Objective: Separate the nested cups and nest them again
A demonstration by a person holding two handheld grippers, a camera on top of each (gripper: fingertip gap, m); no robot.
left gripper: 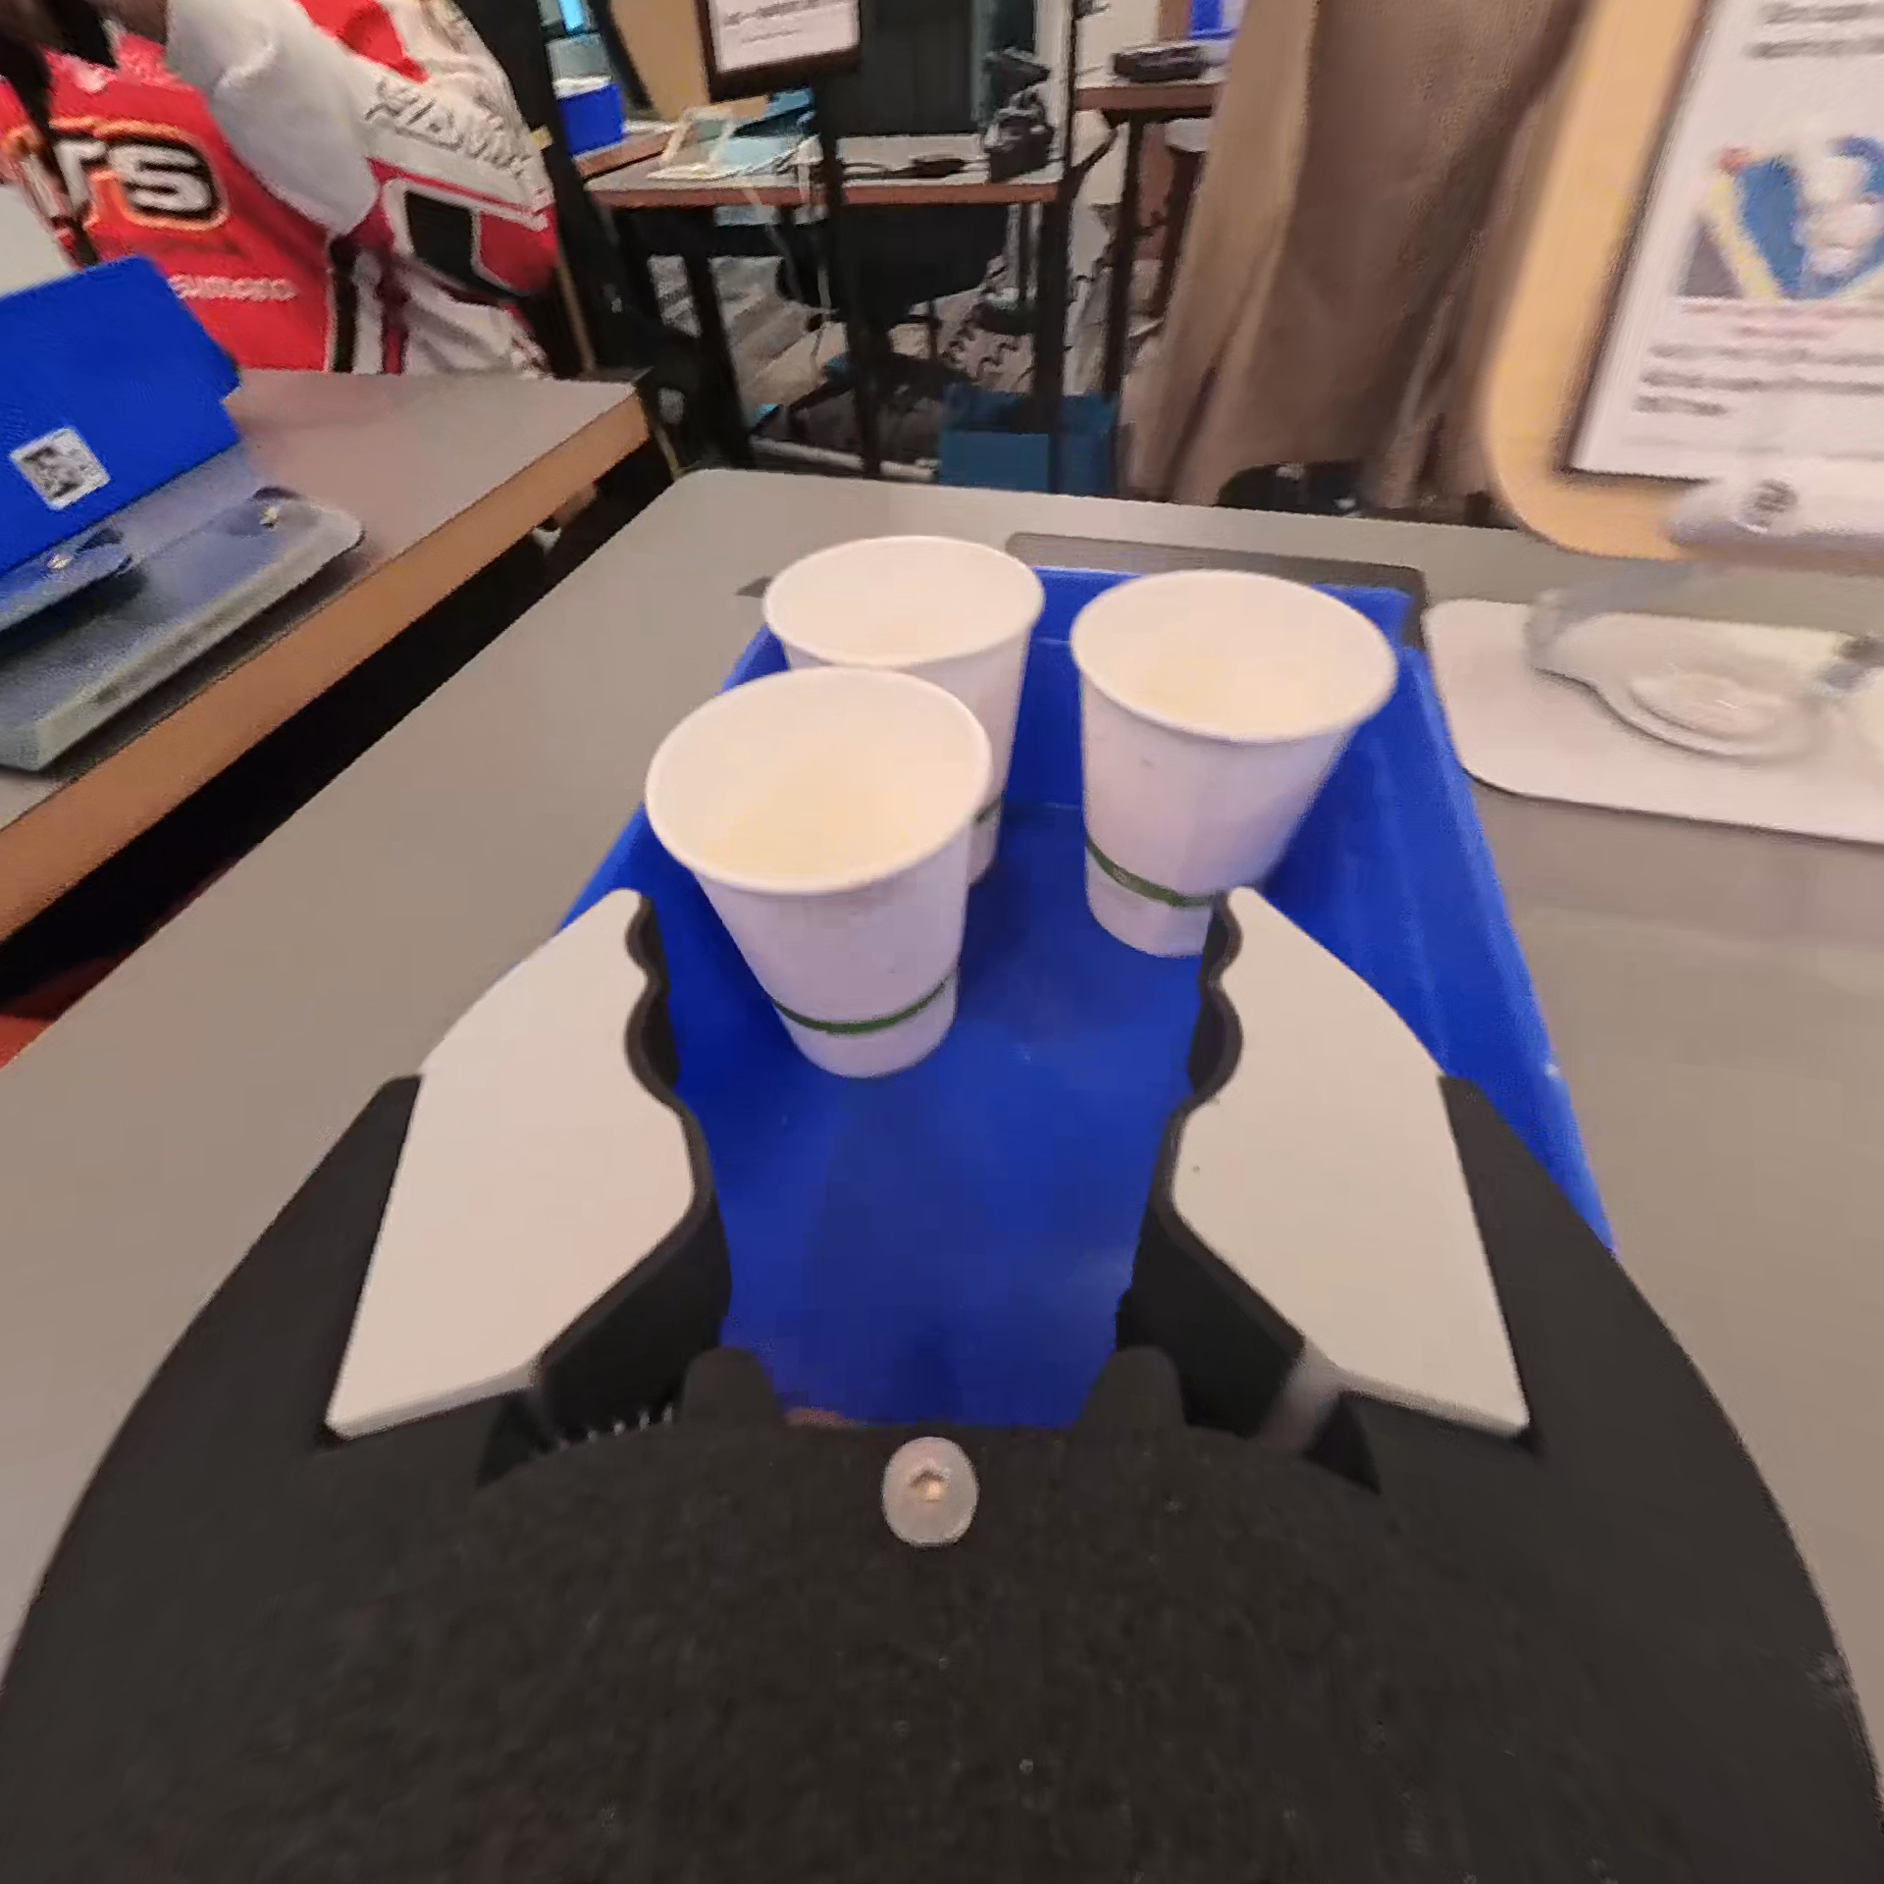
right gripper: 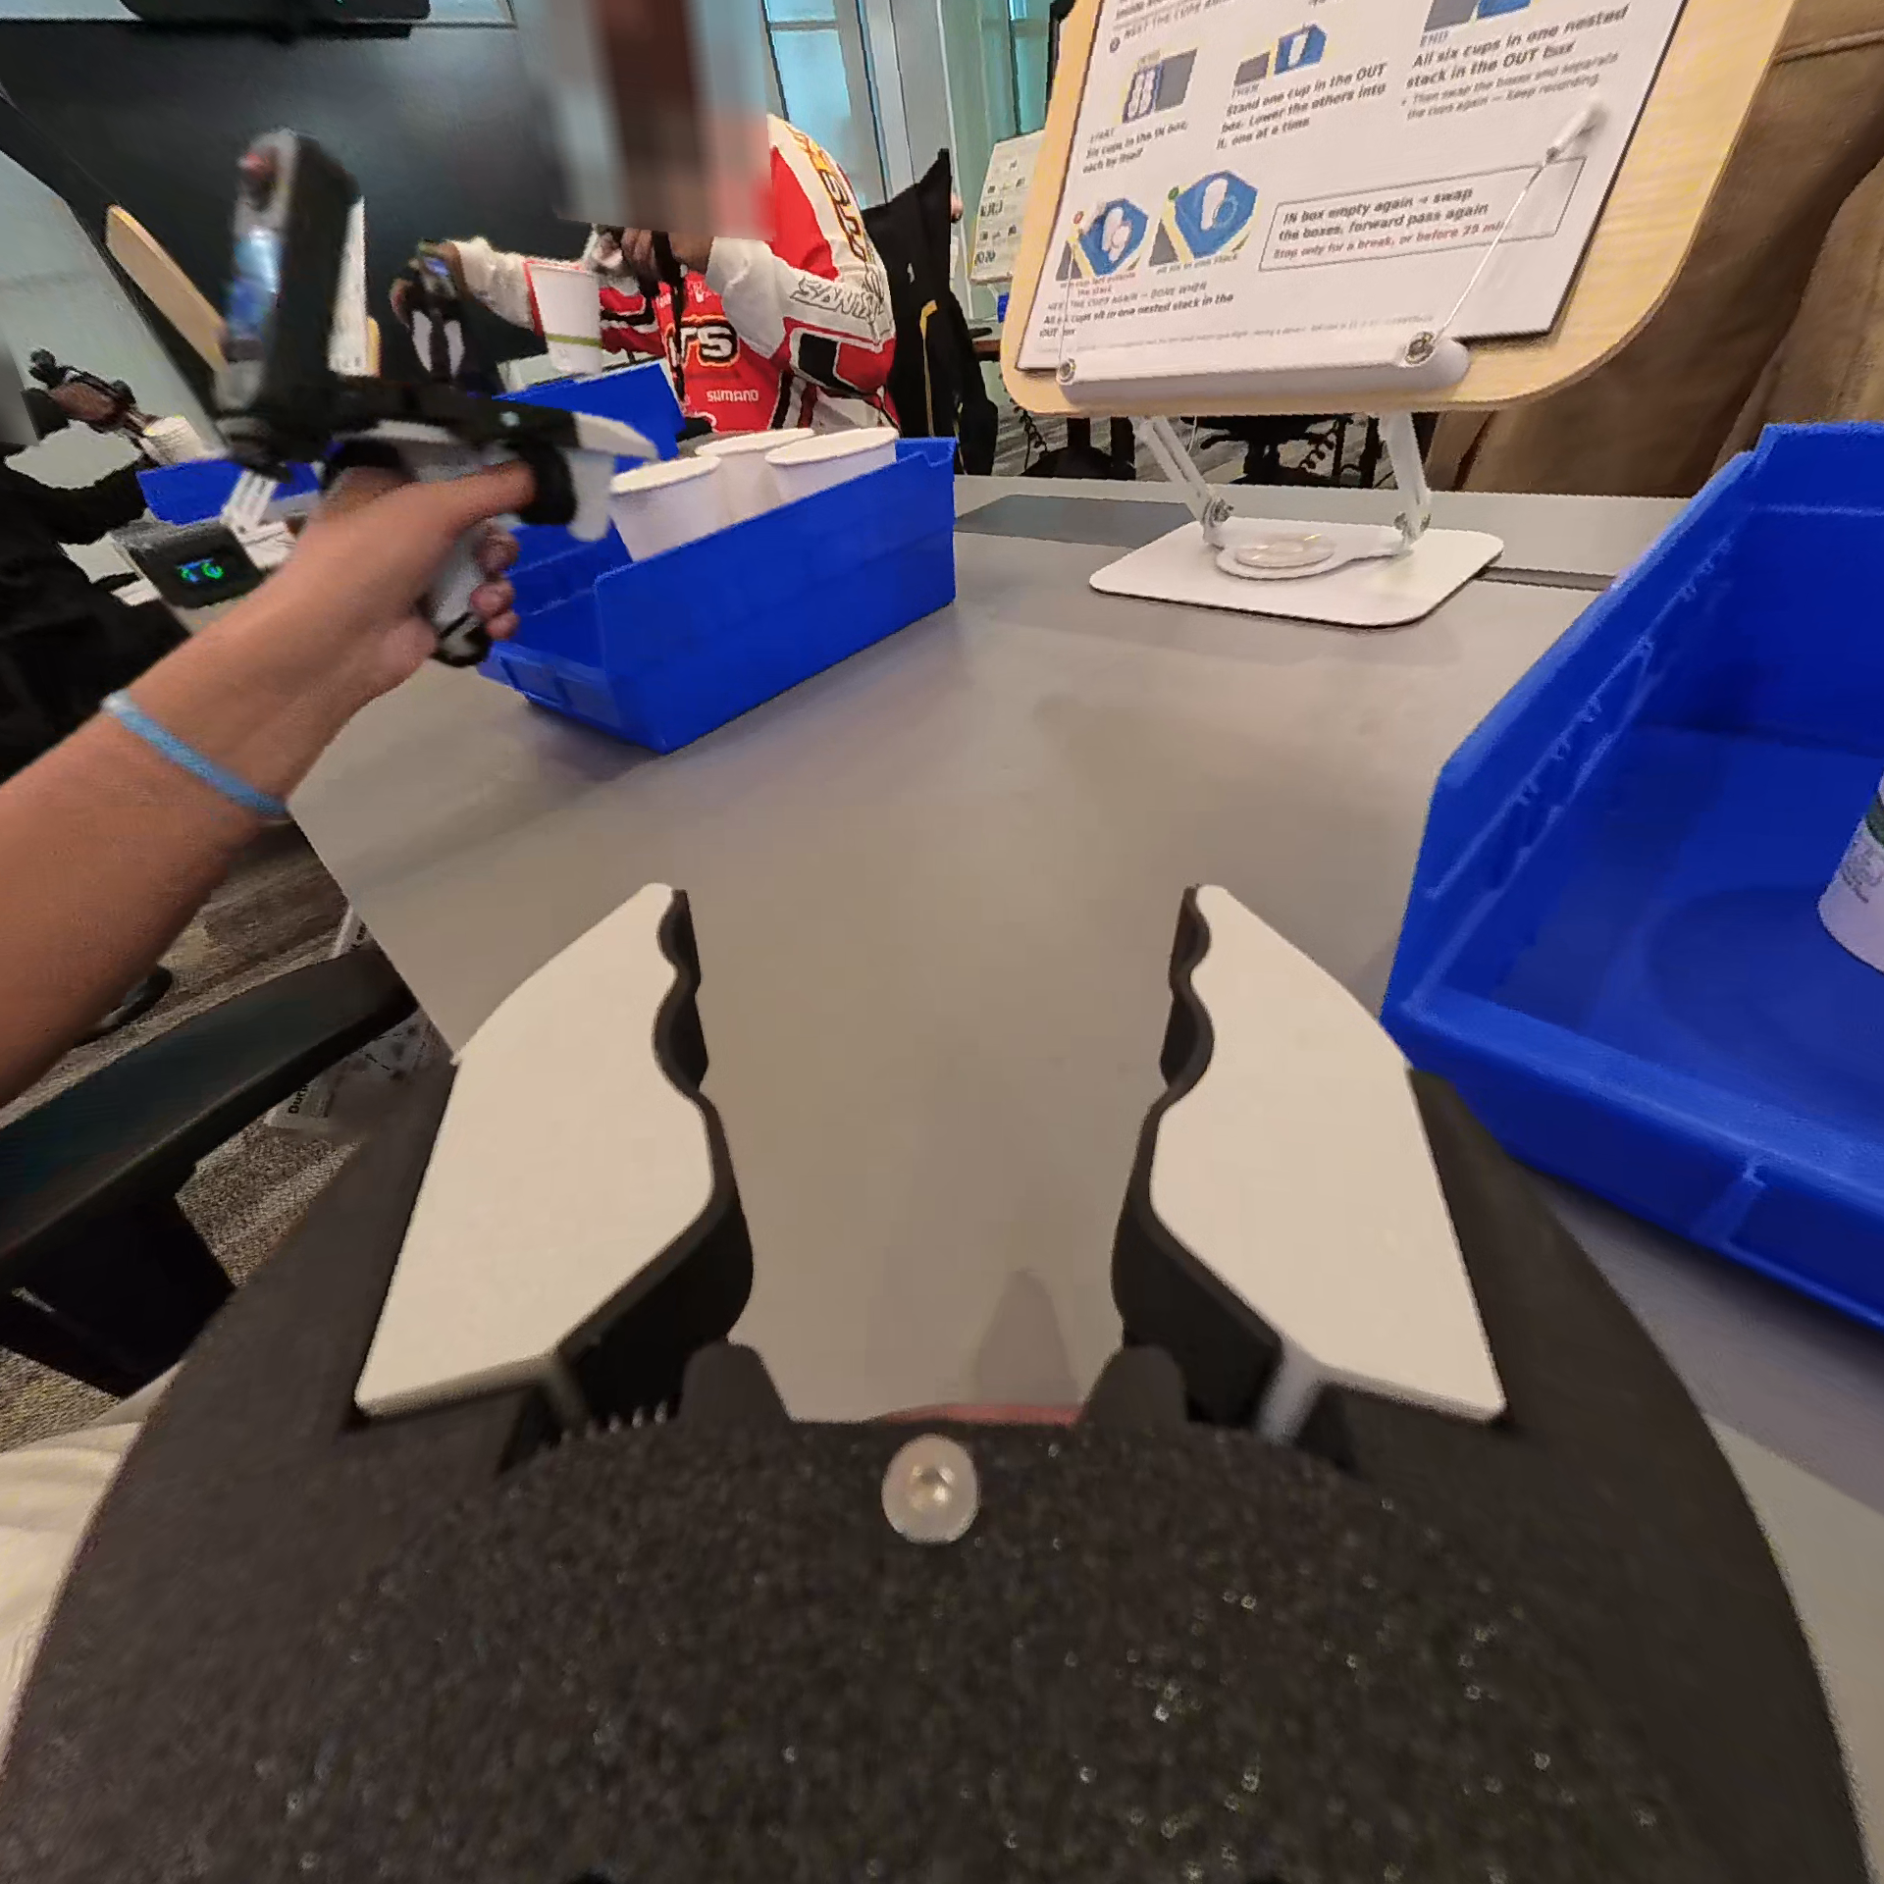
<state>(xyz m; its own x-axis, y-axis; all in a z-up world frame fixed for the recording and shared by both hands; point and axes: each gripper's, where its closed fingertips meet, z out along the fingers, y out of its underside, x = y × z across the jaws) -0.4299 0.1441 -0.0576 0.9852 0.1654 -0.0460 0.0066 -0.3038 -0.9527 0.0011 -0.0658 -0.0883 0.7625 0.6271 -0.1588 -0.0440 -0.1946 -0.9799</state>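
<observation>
3 white paper cups upright, apart, in left blue bin (left gripper: 1407, 897): near cup (left gripper: 826, 867), far cup (left gripper: 907, 632), right cup (left gripper: 1218, 754). Left gripper (left gripper: 933, 918) above bin, jaws wide, nothing held, near cup just ahead. Likely next: grab near cup. Centre jaws on mid-wall, squeeze lightly so paper won't crush, lift straight to clear neighbours. Right gripper (right gripper: 933, 918) over bare table (right gripper: 918, 765), jaws wide, empty. Right blue bin (right gripper: 1590, 816) beside it w/ part of cup (right gripper: 1861, 877) at frame edge; prob. nesting target.

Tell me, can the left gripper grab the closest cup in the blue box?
Probably yes. The left gripper is open, and the closest cup stands upright just ahead between its fingers. Nothing blocks it, though the cup behind stands close.
</observation>
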